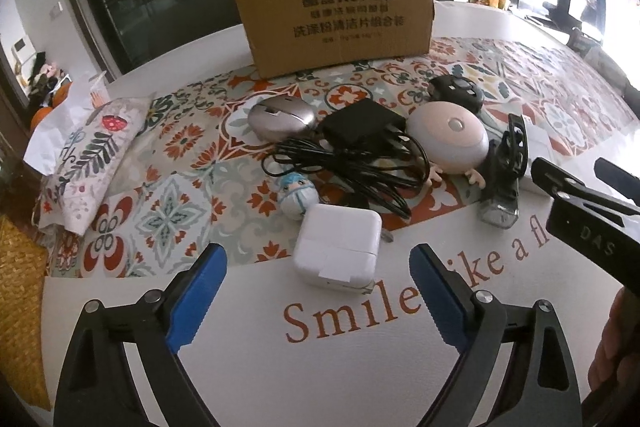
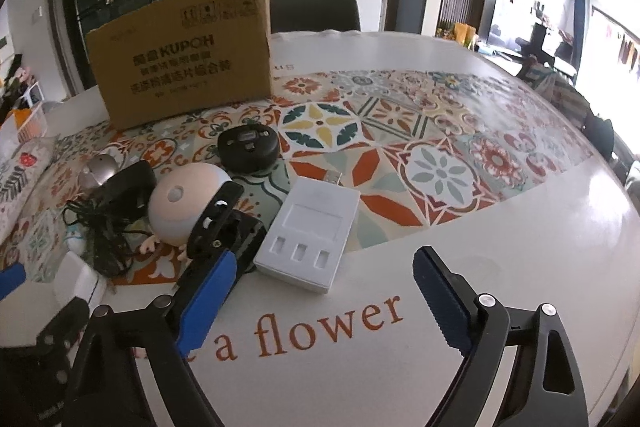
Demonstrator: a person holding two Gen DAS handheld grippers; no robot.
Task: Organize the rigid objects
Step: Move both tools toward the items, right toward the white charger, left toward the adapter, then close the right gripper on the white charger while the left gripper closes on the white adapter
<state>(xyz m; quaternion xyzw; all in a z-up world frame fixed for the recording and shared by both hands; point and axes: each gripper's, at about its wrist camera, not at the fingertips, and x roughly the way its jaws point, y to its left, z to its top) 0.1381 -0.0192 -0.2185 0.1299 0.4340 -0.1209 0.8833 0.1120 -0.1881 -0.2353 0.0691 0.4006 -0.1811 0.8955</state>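
The left claw (image 1: 316, 301) is spread wide and holds nothing. It hovers low over the bench (image 1: 360, 367), with a white power adapter (image 1: 338, 253) lying flat just ahead, between the lines of its blue fingers (image 1: 200, 301). The right claw (image 2: 324, 301) is likewise spread wide and empty above the printed lettering on the bench cover. A white battery charger (image 2: 310, 233) lies flat just ahead of it, nearer its left finger.

The remaining items sit in a cluster behind the adapter:
- A small blue-haired figurine (image 1: 296, 197) touches the adapter's far edge.
- A black charger brick (image 1: 362, 125) lies with its tangled black cable (image 1: 352, 167) spread toward the adapter.
- A silver mouse (image 1: 280, 117) lies left of the brick.
- A pink-and-white round gadget (image 1: 450, 137) lies right of the brick.
- A black round device (image 2: 248, 147) sits behind the round gadget.
- A black clip holder (image 1: 504, 167) stands tilted beside the round gadget.

An upright cardboard box (image 1: 334, 9) stands at the back of the patterned cover, well apart from both claws. A floral pouch (image 1: 88, 159) lies at the left bench edge.
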